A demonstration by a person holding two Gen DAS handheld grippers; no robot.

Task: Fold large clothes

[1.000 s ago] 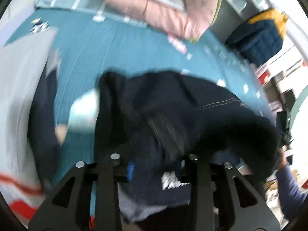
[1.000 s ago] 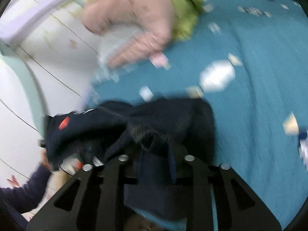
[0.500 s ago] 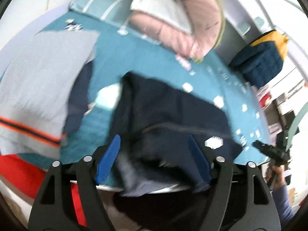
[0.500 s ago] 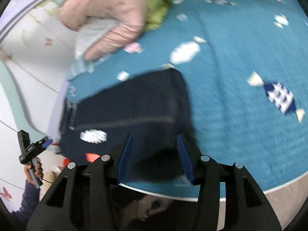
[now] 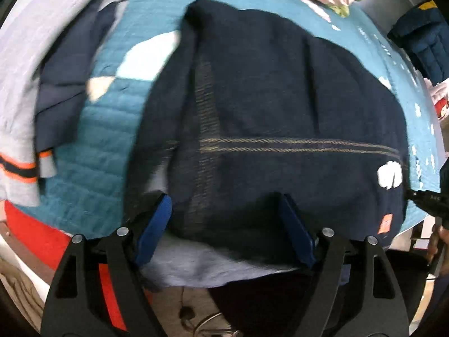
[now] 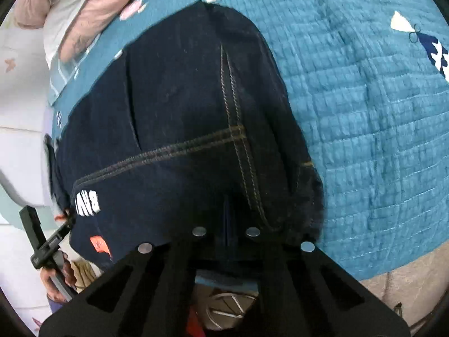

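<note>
A dark navy denim garment (image 5: 266,118) with tan stitching lies folded on the teal quilted bed. Its near edge hangs over the bed's edge. My left gripper (image 5: 224,224) is open, its blue pads (image 5: 154,224) on either side of the garment's near edge. In the right wrist view the same garment (image 6: 182,126) fills the middle. My right gripper (image 6: 226,221) is shut on its near edge beside the vertical seam. The other hand's gripper (image 6: 47,238) shows at the left.
The teal quilt (image 6: 364,140) spreads to the right. A grey garment with orange stripes (image 5: 19,84) and a navy one (image 5: 64,84) lie at the left. Pink and green bedding (image 6: 78,8) lies at the far end. A dark blue jacket (image 5: 421,42) hangs at the right.
The garment has been laid flat on the bed from a bunched, lifted state. My left gripper opened and let it go. My right gripper opened, then shut again on the near edge.
</note>
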